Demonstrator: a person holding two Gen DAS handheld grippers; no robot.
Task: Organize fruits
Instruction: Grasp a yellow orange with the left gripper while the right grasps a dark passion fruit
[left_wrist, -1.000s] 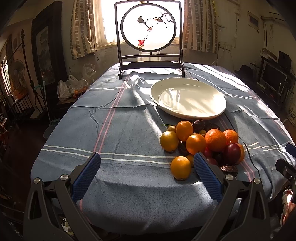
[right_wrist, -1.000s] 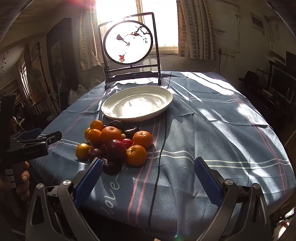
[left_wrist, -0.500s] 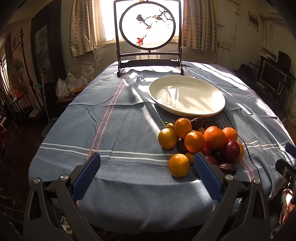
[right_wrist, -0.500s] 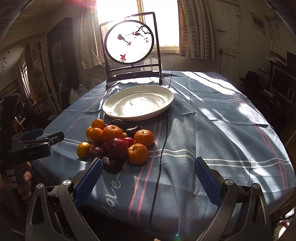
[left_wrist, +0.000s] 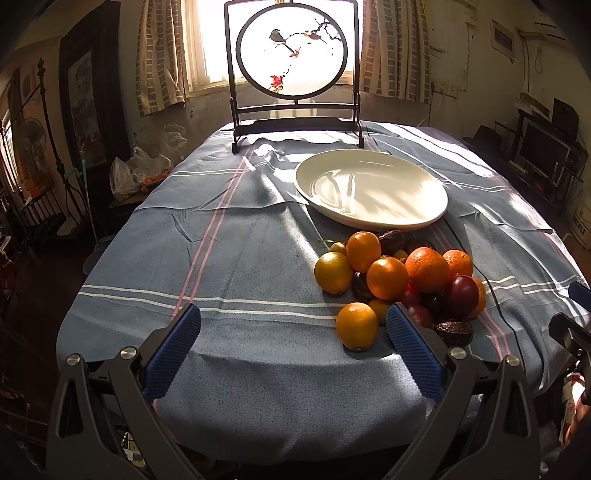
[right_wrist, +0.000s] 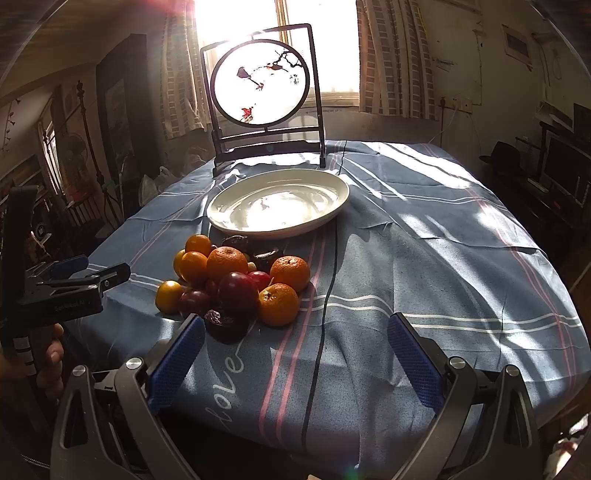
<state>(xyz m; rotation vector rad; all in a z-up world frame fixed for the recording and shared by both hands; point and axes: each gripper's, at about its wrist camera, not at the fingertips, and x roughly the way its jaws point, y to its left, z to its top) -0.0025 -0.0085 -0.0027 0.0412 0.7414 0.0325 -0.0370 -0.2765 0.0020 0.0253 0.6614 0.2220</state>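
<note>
- The left gripper (left_wrist: 293, 338) is hovering over the near edge of the table, its 2 blue-padded jaws spread wide and holding nothing.
- The right gripper (right_wrist: 295, 345) is hovering over the same near edge, further right, its jaws also standing wide apart with nothing between them.
- A heap of fruits (left_wrist: 400, 278) is sitting on the blue striped tablecloth (left_wrist: 240, 236), just in front of the white plate (left_wrist: 371, 188) and touching none of the gripper pads.
- In the heap, oranges and tangerines are lying together with dark red plums and a few wrinkled dark fruits.
- 1 lone orange (left_wrist: 356, 326) is resting at the near side of the heap, just beside the left gripper's right pad (left_wrist: 413, 352).
- The plate is lying bare, in sunlight, towards the far half of the table.
- A round screen with a painted bird (left_wrist: 291, 51) is standing upright at the far edge, in front of the window.
- In the right wrist view, a person's hand (right_wrist: 50, 360) is gripping the left gripper's handle at the left border.
</note>
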